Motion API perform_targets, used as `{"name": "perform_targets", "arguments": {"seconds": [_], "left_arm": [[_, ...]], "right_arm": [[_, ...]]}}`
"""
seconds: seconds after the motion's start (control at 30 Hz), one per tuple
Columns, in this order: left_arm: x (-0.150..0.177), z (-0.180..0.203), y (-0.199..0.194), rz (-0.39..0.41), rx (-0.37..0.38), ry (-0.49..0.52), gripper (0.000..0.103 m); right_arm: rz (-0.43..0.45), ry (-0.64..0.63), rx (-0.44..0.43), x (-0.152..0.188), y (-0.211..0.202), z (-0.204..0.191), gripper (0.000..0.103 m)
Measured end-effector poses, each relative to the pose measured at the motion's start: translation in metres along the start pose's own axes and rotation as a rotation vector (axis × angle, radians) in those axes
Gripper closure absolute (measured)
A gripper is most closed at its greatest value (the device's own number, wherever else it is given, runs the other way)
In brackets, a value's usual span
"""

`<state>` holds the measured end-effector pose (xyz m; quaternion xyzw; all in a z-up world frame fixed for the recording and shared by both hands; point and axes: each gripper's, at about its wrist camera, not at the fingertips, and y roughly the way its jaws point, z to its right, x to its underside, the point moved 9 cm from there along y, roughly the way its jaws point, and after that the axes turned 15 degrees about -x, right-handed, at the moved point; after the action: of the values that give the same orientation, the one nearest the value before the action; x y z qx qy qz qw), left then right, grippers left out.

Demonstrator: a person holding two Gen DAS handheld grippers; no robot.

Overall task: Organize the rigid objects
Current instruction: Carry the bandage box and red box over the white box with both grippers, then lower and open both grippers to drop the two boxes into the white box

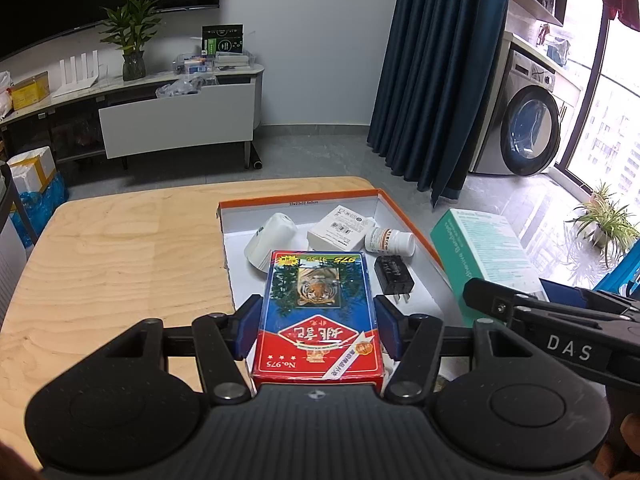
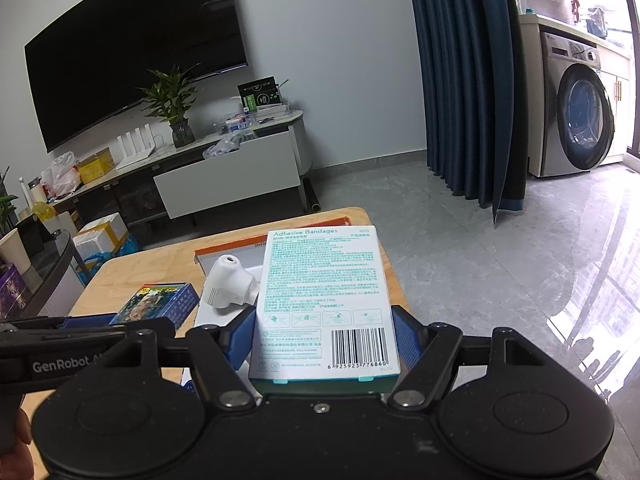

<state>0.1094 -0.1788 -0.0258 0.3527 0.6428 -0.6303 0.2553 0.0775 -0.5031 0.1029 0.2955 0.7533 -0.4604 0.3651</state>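
Observation:
My left gripper (image 1: 318, 322) is shut on a red and blue playing-card box (image 1: 318, 300) with a tiger picture, its blue pads pressing both long sides. It hangs over the near part of an orange-rimmed white tray (image 1: 296, 200). In the tray lie a white nozzle-shaped device (image 1: 272, 244), a small white carton (image 1: 340, 227), a pill bottle (image 1: 390, 240) and a black plug adapter (image 1: 394, 276). My right gripper (image 2: 324, 332) is shut on a white and teal Adhesive Bandages box (image 2: 324, 292), held over the tray's right side (image 2: 224, 251).
The tray sits on a light wooden table (image 1: 120, 248) whose right edge drops to a grey tiled floor (image 2: 460, 260). Beyond stand a TV cabinet (image 1: 176, 120), a blue curtain (image 1: 432, 80), a washing machine (image 1: 524, 128) and potted plants (image 1: 604, 220).

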Motion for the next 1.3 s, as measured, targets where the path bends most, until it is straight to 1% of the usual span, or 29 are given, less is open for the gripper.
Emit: {"name": "perform_targets", "arguments": {"seconds": [0.67,0.7,0.73,0.77,0.8,0.87,0.93,1.03,1.07,1.2,1.3], "left_arm": [[0.004,0.001,0.014,-0.032,0.015,-0.002,0.043],[0.004,0.002,0.014,-0.033,0.016,-0.001,0.043],[0.005,0.002,0.015,-0.034,0.015,0.0,0.043],[0.005,0.002,0.016,-0.036,0.016,0.0,0.043],[0.005,0.003,0.018,-0.037,0.017,-0.001,0.043],[0.005,0.003,0.019,-0.038,0.015,0.003,0.043],[0.005,0.003,0.021,-0.039,0.017,0.003,0.043],[0.002,0.005,0.024,-0.037,0.021,0.005,0.043],[0.0,0.006,0.025,-0.034,0.023,0.006,0.043],[-0.008,0.014,0.032,-0.026,0.033,0.018,0.043],[-0.016,0.022,0.04,-0.027,0.048,0.024,0.043]], "right_arm": [[-0.064,-0.02,-0.001,0.0,0.038,0.002,0.019],[-0.066,-0.021,0.001,0.0,0.04,0.003,0.022],[-0.068,-0.022,0.001,-0.001,0.042,0.003,0.035],[-0.075,-0.024,0.006,0.0,0.044,0.006,0.051],[-0.081,-0.023,0.011,0.0,0.046,0.008,0.052],[-0.091,-0.01,0.001,0.001,0.05,0.011,0.052],[-0.072,-0.002,-0.007,0.0,0.048,0.012,0.052],[-0.044,-0.001,0.005,-0.004,0.041,0.013,0.051],[-0.037,0.002,0.009,-0.006,0.039,0.014,0.05],[-0.002,0.005,0.027,-0.011,0.025,0.017,0.036],[0.02,-0.001,0.033,-0.013,0.013,0.018,0.035]]}}
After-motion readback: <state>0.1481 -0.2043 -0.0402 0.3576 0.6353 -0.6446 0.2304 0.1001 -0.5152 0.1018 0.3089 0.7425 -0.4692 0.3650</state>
